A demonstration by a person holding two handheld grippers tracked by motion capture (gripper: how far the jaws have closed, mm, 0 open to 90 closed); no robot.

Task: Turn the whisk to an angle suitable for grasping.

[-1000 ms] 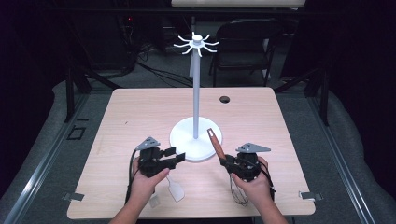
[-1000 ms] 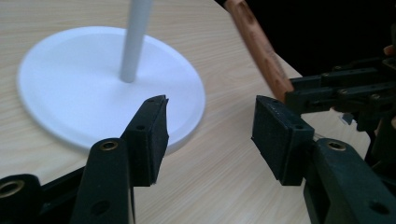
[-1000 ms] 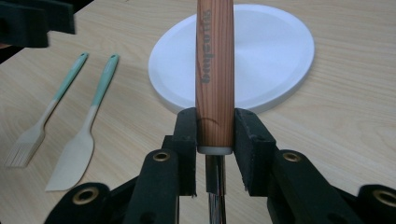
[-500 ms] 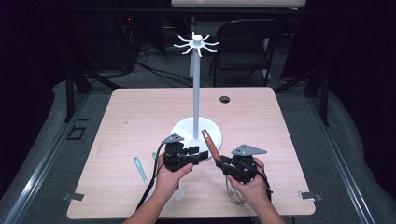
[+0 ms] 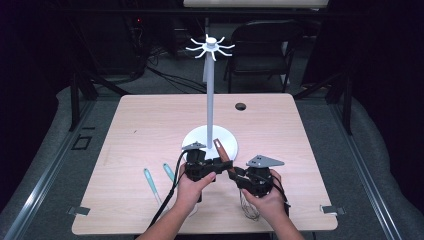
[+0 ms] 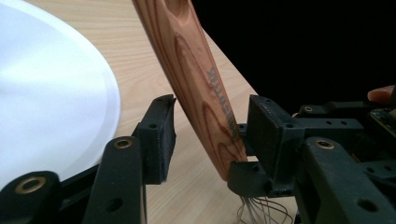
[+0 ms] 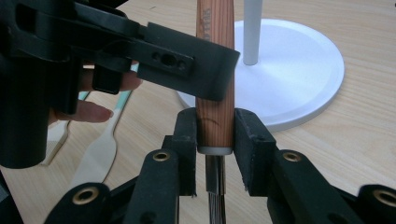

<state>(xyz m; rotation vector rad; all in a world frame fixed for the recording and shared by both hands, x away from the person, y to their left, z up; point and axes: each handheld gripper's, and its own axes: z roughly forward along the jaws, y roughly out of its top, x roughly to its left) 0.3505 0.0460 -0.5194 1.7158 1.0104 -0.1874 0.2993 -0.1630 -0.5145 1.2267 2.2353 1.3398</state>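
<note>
1 wood-handled wire whisk (image 7: 215, 70)

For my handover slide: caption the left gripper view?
Left gripper closing around a whisk's wooden handle, pads not yet touching, beside the white stand base.

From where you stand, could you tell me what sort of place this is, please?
Probably a lab or studio set up for recording. A lone wooden table stands among dark drapes, cables trail over the floor behind it, and a chair sits at the back.
</note>
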